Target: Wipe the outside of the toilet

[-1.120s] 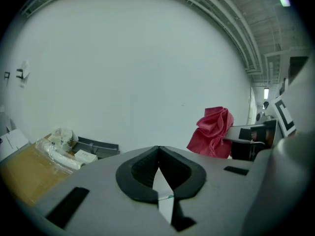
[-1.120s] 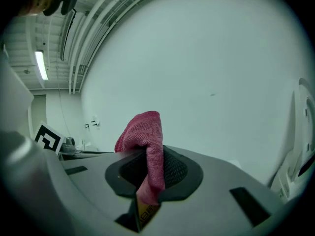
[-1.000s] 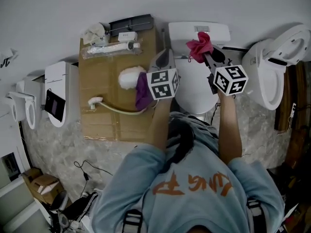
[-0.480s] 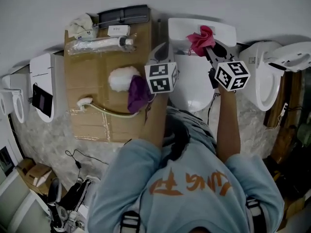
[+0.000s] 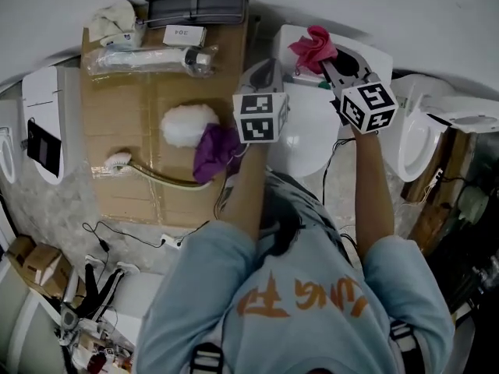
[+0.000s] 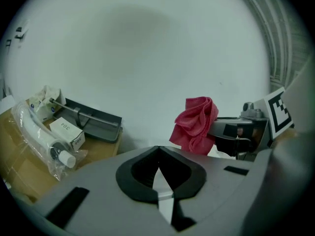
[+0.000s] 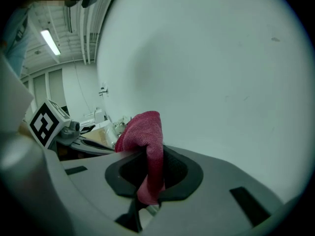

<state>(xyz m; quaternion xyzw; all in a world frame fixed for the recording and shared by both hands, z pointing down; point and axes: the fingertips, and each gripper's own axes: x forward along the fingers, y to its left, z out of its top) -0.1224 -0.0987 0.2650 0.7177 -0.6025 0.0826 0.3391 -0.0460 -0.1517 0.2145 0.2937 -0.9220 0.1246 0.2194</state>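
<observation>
A flattened cardboard sheet (image 5: pixel 148 193) lies on the marbled floor (image 5: pixel 54 201) against the wall. Along its far edge sit a dark grey tray (image 5: pixel 196 8), a small white box (image 5: pixel 185 34) marked 304, a crumpled pale rag (image 5: pixel 111 18) and a white tube sealed in a clear plastic bag (image 5: pixel 148 58). Mid-sheet, a white fluffy ball (image 5: pixel 187 125) touches a purple cloth (image 5: pixel 214 150); a pale hose (image 5: pixel 156 176) curves just below them. Black cables (image 5: pixel 109 240) trail near small cardboard boxes (image 5: pixel 35 259).

Right gripper (image 5: pixel 326 59) holds pink cloth (image 5: pixel 313 47) over toilet (image 5: pixel 312 142) tank. Left gripper (image 5: pixel 263 72) beside toilet's left edge. Purple cloth (image 5: pixel 214 150) farther left, on cardboard (image 5: pixel 117 185).
</observation>
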